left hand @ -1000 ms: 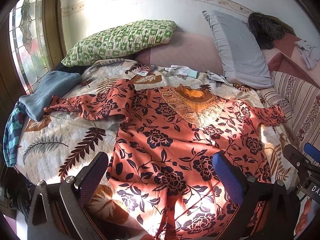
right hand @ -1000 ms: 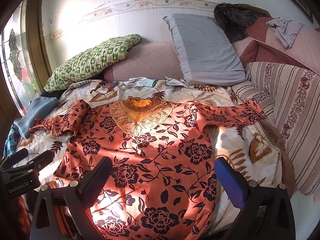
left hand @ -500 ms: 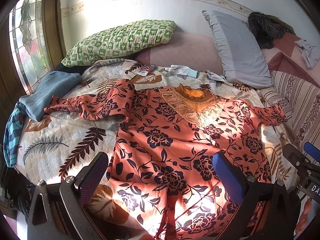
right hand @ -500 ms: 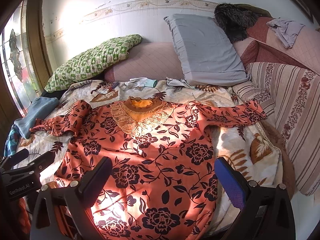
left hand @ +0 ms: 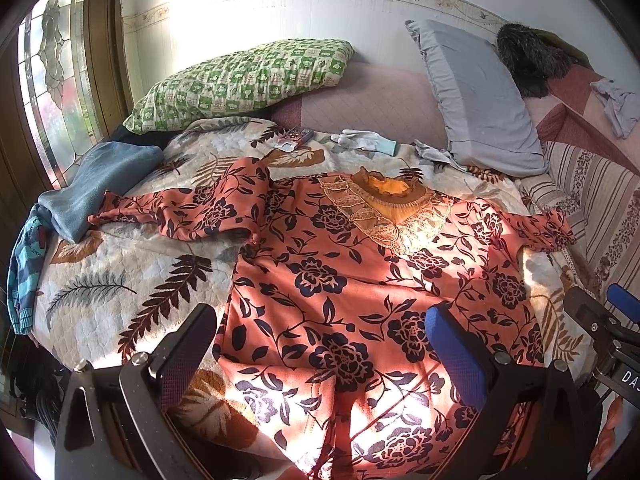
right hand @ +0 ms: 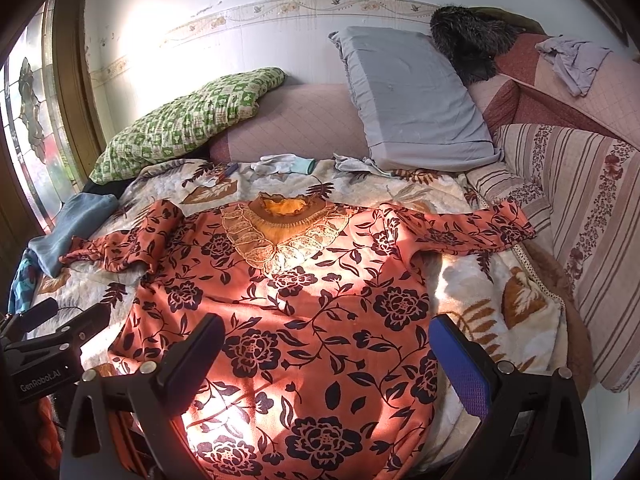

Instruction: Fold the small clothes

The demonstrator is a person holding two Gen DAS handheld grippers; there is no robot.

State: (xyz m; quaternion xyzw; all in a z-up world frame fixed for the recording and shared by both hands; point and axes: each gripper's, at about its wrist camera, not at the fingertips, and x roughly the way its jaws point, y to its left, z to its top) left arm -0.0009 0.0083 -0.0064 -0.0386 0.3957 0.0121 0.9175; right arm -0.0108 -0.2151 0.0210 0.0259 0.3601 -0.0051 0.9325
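A: Orange floral top (left hand: 340, 280) lies face up and spread flat on the bed (left hand: 120, 280), straight ahead of both grippers, hem nearest them, collar farthest. Any change over the last second?

B: Almost none. Top has not shifted; same wrinkles, same patch of sun across the chest. Left hand-held gripper (left hand: 320, 344) hangs above the hem with its jaws wide apart, gripping nothing. Right hand-held gripper (right hand: 326, 352) likewise, wide and empty, over the hem's other half.

A: Sleeves?

B: Left sleeve (left hand: 180, 212) runs out ahead and to the left of the left gripper, bunched at the shoulder. Right sleeve (right hand: 460, 228) stretches ahead and to the right of the right gripper, fairly straight.

A: Meaning for the task?

B: My reading: a pause before the first fold; no fold made yet. Likely each gripper needs a sleeve or a side edge.

A: Surroundings?

B: Blue garment (left hand: 96, 184) far left, touching the left cuff. Green checked pillow (left hand: 240, 76) and grey pillow (right hand: 412, 100) beyond the collar, well apart from the top.
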